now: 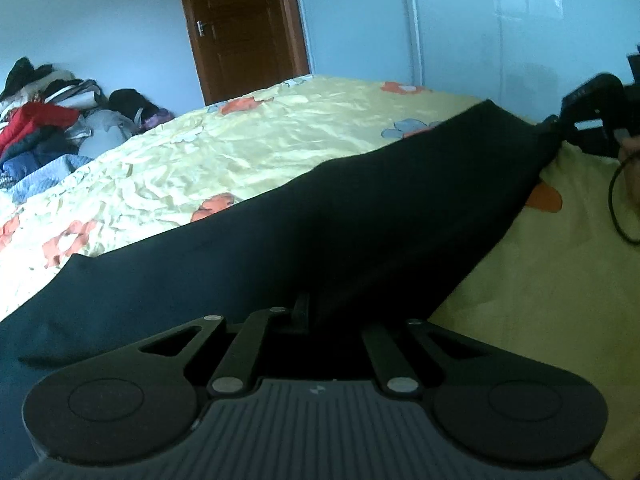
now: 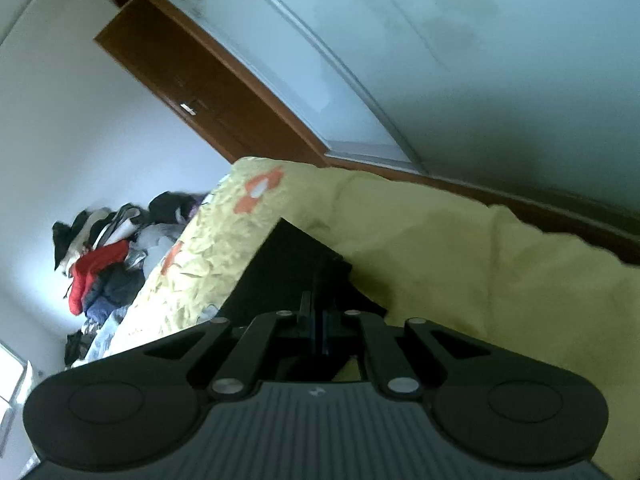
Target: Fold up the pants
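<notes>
Dark pants hang stretched above a yellow flowered bedsheet, running from the lower left to the upper right. In the left wrist view my left gripper is shut on the near edge of the pants, and the cloth covers its fingertips. Far right in that view, my right gripper pinches the far corner of the pants, lifted off the sheet. In the right wrist view my right gripper has its fingers pressed together, with the black pants caught between them over the sheet.
A heap of mixed clothes lies at the bed's far left end against the wall. A brown door stands behind the bed. A person's hand and a black cable are at the right edge.
</notes>
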A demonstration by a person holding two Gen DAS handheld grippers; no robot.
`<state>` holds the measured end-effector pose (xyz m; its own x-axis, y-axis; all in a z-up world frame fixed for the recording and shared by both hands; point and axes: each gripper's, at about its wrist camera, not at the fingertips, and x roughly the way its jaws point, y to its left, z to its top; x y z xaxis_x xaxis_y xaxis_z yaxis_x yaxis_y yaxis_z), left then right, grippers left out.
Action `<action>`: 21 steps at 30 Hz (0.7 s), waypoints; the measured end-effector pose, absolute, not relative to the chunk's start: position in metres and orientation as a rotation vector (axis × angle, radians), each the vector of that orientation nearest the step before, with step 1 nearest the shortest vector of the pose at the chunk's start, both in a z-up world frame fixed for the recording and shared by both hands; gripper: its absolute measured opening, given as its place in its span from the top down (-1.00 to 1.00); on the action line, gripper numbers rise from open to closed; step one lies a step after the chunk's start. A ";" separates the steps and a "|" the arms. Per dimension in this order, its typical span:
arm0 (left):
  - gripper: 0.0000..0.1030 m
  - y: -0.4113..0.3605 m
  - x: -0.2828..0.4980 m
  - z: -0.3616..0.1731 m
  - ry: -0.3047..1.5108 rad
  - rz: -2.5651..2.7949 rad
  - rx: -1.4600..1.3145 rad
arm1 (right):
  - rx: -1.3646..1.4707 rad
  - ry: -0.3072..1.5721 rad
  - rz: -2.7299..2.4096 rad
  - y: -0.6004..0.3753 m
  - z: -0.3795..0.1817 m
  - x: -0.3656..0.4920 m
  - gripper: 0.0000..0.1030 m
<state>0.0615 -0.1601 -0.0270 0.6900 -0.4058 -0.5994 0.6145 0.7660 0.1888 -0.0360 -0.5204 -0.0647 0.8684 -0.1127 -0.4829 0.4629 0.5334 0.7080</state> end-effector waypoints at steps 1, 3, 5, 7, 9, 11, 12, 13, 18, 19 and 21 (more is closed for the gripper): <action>0.58 -0.160 0.060 -0.026 0.559 -0.586 0.408 | 0.944 0.422 -0.365 -0.520 -0.064 -0.034 0.92; 0.49 -0.159 0.057 -0.023 0.565 -0.596 0.421 | 0.933 0.431 -0.385 -0.519 -0.061 -0.033 0.90; 0.22 -0.155 0.052 -0.018 0.578 -0.603 0.426 | 0.916 0.406 -0.450 -0.516 -0.053 -0.038 0.73; 0.07 -0.146 0.046 -0.010 0.582 -0.643 0.406 | 0.824 0.321 -0.622 -0.506 -0.037 -0.050 0.39; -0.05 -0.136 0.041 -0.003 0.567 -0.675 0.386 | 0.724 0.225 -0.662 -0.491 -0.021 -0.055 0.23; -0.18 -0.129 0.042 0.005 0.542 -0.657 0.379 | 0.596 0.225 -0.482 -0.471 -0.004 -0.040 0.19; -0.24 -0.125 0.045 0.008 0.526 -0.631 0.376 | 0.520 0.275 -0.374 -0.457 0.004 -0.025 0.18; -0.24 -0.122 0.049 0.011 0.512 -0.606 0.373 | 0.432 0.340 -0.258 -0.438 0.010 -0.007 0.17; -0.24 -0.106 0.085 0.021 0.545 -0.439 0.329 | 0.077 0.567 0.219 -0.323 0.014 0.063 0.16; -0.24 -0.100 0.091 0.023 0.555 -0.421 0.313 | 0.043 0.594 0.279 -0.307 0.013 0.073 0.16; -0.24 -0.092 0.103 0.027 0.585 -0.415 0.284 | -0.035 0.669 0.383 -0.277 0.008 0.093 0.16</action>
